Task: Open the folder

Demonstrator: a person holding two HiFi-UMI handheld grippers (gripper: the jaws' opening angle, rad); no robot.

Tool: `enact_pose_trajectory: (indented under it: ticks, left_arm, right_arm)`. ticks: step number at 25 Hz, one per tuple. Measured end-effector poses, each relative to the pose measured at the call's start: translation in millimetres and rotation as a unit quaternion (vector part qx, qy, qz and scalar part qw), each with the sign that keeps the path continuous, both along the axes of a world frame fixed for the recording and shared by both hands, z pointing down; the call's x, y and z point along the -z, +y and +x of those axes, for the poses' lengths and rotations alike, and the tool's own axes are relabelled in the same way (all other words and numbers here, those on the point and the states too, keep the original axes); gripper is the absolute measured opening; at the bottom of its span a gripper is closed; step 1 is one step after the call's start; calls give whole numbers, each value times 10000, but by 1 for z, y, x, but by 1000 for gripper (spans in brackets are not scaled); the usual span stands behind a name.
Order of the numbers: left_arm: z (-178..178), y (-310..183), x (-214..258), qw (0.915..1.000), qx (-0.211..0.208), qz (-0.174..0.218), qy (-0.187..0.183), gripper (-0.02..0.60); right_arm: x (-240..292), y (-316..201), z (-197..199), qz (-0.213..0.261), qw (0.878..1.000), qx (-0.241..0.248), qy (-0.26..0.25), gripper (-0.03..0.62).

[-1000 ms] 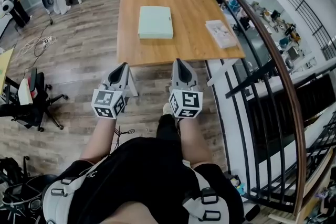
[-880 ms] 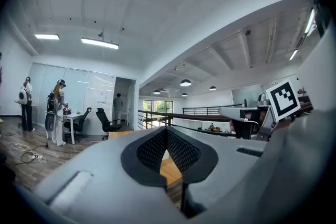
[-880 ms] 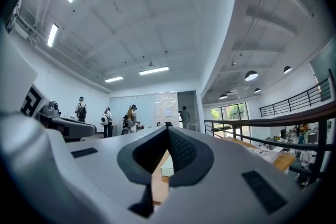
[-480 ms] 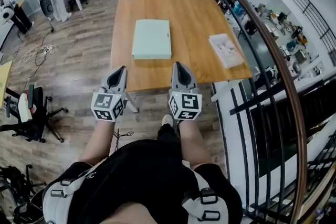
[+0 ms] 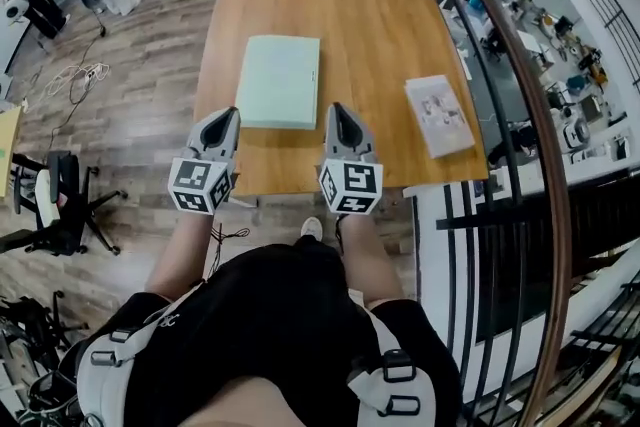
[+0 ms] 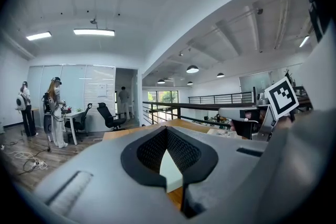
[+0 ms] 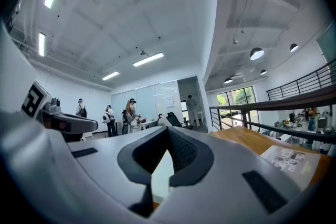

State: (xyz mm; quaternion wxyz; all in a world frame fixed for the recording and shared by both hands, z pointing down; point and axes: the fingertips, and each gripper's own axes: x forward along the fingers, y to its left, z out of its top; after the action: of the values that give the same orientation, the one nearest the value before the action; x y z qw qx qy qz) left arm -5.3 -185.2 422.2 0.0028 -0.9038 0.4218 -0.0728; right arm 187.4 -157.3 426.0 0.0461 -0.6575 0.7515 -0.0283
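Note:
A pale green folder [image 5: 280, 80] lies shut and flat on the wooden table [image 5: 370, 25], left of its middle. My left gripper [image 5: 229, 114] hovers at the table's near edge, just short of the folder's near left corner, shut and empty. My right gripper [image 5: 337, 110] is level with it, off the folder's near right corner, tips together with nothing held. In the left gripper view the left gripper [image 6: 167, 129] frames a sliver of the folder [image 6: 170, 170] below its tips. The right gripper [image 7: 168, 129] shows the folder [image 7: 159, 176] the same way.
A printed booklet [image 5: 440, 115] lies on the table's right side. A black railing [image 5: 520, 105] runs close along the right. An office chair [image 5: 58, 200] stands on the wood floor at the left. Desks, chairs and several people are at the far end of the room.
The person has walked up to the table. Folder and table have come much nearer, and both grippers, side by side, now reach the table's near edge. Jaws look unchanged.

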Motion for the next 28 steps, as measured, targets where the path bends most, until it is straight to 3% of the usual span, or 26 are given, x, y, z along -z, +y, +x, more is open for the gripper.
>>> enact_pose_trajectory:
  ticks: [8,16,18,19,23,28]
  left_arm:
    - [17,-37,-31,9987,238,-198,-410,3]
    - [34,-56,-74,9936,-342,-525,-937,10]
    - [44,-57,-84,9906,-533,-508,-1154,106]
    - [49,-58,-89,9883,-640,-497,-1293,150]
    - [62,-65,-114,9757,-1049,-526,-1851,202]
    - [79,-63,-164,9455,-1648,-626,-2738,232]
  right_arm:
    - [-43,-48,23,-567,9978,317,-113,6]
    - [-99,-87,21,-1383,9873,530,-580,22]
    - [-115,-92,24,-1617,9816,564,-838,52]
    - [-123,-95,25,-1729,9788,582,-930,64]
    - [-153,-110,25,-2144,9681,621,-1135,74]
    - [-194,-119,23,-2678,9488,727,-1511,74]
